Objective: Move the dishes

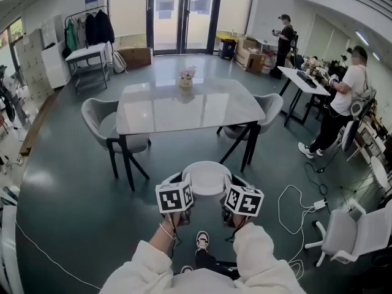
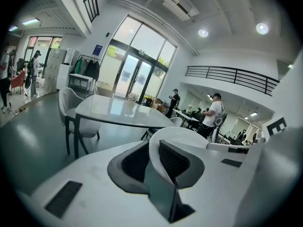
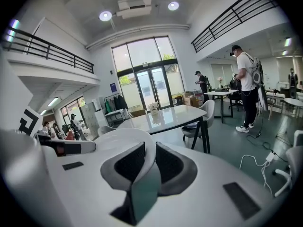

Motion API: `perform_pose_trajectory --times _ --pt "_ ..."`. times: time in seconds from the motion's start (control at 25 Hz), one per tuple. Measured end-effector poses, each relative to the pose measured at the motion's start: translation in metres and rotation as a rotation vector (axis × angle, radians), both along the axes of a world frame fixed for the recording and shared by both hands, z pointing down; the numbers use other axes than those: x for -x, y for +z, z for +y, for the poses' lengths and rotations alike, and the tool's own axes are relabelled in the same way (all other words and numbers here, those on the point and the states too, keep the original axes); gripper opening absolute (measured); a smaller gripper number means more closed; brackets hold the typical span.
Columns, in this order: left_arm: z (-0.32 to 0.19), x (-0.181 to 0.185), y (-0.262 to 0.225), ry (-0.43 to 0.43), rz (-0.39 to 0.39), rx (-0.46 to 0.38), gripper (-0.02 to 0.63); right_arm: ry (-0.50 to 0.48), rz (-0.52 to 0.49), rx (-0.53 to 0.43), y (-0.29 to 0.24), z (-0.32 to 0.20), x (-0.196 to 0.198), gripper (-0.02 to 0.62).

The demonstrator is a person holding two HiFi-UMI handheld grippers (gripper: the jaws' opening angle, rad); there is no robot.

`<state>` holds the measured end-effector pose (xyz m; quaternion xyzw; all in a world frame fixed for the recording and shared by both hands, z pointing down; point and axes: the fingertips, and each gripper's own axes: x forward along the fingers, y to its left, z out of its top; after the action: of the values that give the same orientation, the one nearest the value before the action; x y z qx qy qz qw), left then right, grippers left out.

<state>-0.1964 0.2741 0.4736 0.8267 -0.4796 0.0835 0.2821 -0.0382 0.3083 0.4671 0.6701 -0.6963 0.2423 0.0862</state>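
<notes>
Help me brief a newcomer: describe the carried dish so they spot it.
Before the large white table, the left gripper and right gripper share a load. It is a round white bowl, the only dish, pinched at opposite rims.

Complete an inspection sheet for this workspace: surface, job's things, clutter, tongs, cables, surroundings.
Surface: grey table, bare except for a flower pot.
Job's things: one white dish, held above the floor, short of the table.
Clutter: cardboard boxes near the glass doors.
Tongs: left tongs and right tongs each shut on the dish's rim.
Cables: white cable looped on the floor at right.
Surroundings: left chair, right chair, a person at a desk.
</notes>
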Motion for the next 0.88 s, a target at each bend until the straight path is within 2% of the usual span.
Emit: perform_pose_trajectory --times 0.36,0.88 --pt "-0.060 -0.023 0.007 -0.012 0.002 0.033 0.067 -0.014 0.019 0.028 0.007 -0.060 -0.024 0.123" --pt "-0.168 -0.089 0.001 0.000 -0.008 0.031 0.066 -0.005 0.003 0.031 0.005 -0.169 -0.090 0.123"
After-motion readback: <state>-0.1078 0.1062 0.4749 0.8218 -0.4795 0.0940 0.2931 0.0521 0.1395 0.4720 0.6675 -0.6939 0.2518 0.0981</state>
